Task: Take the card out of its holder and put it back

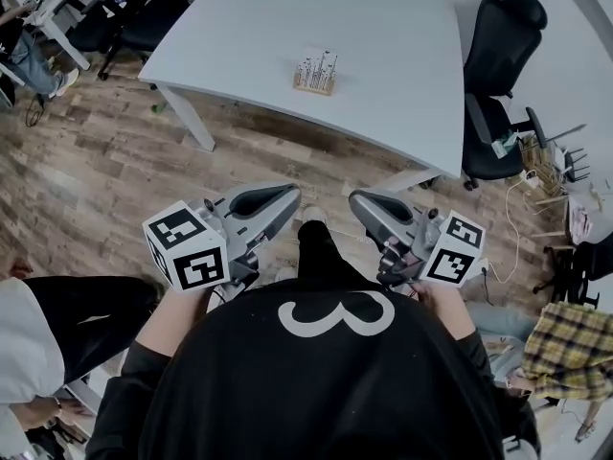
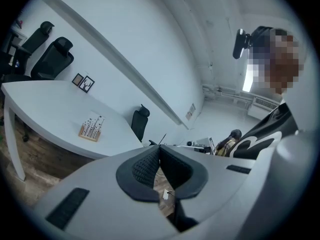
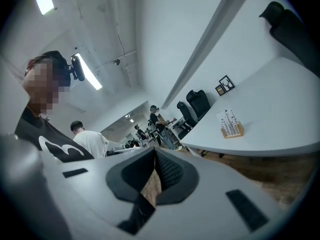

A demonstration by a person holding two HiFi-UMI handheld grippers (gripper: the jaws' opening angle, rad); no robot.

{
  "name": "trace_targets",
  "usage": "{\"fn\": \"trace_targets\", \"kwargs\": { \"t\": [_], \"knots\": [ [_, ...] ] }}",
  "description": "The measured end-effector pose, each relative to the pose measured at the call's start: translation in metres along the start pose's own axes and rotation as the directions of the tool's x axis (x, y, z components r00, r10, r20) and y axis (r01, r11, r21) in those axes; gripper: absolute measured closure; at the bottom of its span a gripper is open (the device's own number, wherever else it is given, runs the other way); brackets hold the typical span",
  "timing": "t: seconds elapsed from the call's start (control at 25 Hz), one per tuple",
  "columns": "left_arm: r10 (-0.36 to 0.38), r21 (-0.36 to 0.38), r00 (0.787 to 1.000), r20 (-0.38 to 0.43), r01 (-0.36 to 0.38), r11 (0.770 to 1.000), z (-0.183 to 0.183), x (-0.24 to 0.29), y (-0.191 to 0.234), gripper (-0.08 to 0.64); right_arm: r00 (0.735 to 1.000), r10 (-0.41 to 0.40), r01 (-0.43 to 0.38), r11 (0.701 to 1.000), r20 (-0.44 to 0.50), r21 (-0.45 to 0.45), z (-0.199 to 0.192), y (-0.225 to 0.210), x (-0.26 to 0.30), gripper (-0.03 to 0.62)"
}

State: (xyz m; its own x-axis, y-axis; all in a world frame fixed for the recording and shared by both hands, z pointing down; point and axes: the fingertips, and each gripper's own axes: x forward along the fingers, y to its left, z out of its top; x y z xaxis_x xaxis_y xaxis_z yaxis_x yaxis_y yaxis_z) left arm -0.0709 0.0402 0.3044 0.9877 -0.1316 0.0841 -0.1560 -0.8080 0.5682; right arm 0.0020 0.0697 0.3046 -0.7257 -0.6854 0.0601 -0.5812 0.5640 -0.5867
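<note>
Holder: a small wooden holder [image 1: 313,86] stood on the white table [image 1: 249,17] in the upper middle of the head view, well apart from both grippers.
Card: white printed cards [image 1: 317,65] stood upright in the holder's slots, their top edges clear of the wood. How many there were was too small to tell.
Left gripper: the left gripper [image 1: 290,193] was held low at the left of centre, close to the person's body. Its own view showed the ribbed pads meeting at the tips, with nothing between them.
Right gripper: the right gripper [image 1: 356,199] sat low at the right of centre, also closed up tight and empty, with the floor showing behind the pads.
Seen from the grippers: the holder appeared far off, at middle left in the left gripper view [image 2: 91,129] and at middle right in the right gripper view [image 3: 230,124].
How it would handle: the card looked thin, light and fairly stiff, but likely to bend or crease under a hard pinch. The holder looked light enough to slide, or to lift along with the card.
Where to take hold: probably at the exposed top edge, pinched flat across both faces and drawn straight up, while the other gripper steadied the wood.
Putting it back: the narrow slot would probably need the lower edge lined up squarely.
</note>
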Motion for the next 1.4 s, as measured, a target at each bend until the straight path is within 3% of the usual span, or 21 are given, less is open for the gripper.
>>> {"fn": "trace_targets", "kwargs": {
  "t": [0.32,0.88,1.2,1.4],
  "knots": [
    [0.037,-0.011,0.999,-0.016,-0.038,0.999,0.016,0.016,0.035,0.546,1.0,0.024,-0.024,1.0,-0.017,-0.009,0.02,-0.035,0.021,0.581],
    [0.128,-0.054,0.99,-0.052,-0.131,0.99,0.046,0.078,0.111,0.546,0.997,0.045,-0.044,0.999,-0.064,0.024,0.069,-0.136,0.056,0.577],
    [0.199,-0.096,0.978,-0.07,-0.205,0.974,0.049,0.104,0.154,0.546,0.991,0.055,-0.052,0.998,-0.124,0.025,0.081,-0.196,0.07,0.526],
    [0.252,-0.103,0.965,-0.071,-0.258,0.961,0.056,0.115,0.18,0.546,0.989,0.033,-0.043,0.997,-0.145,-0.069,0.096,-0.235,0.085,0.511]
  ]
}}
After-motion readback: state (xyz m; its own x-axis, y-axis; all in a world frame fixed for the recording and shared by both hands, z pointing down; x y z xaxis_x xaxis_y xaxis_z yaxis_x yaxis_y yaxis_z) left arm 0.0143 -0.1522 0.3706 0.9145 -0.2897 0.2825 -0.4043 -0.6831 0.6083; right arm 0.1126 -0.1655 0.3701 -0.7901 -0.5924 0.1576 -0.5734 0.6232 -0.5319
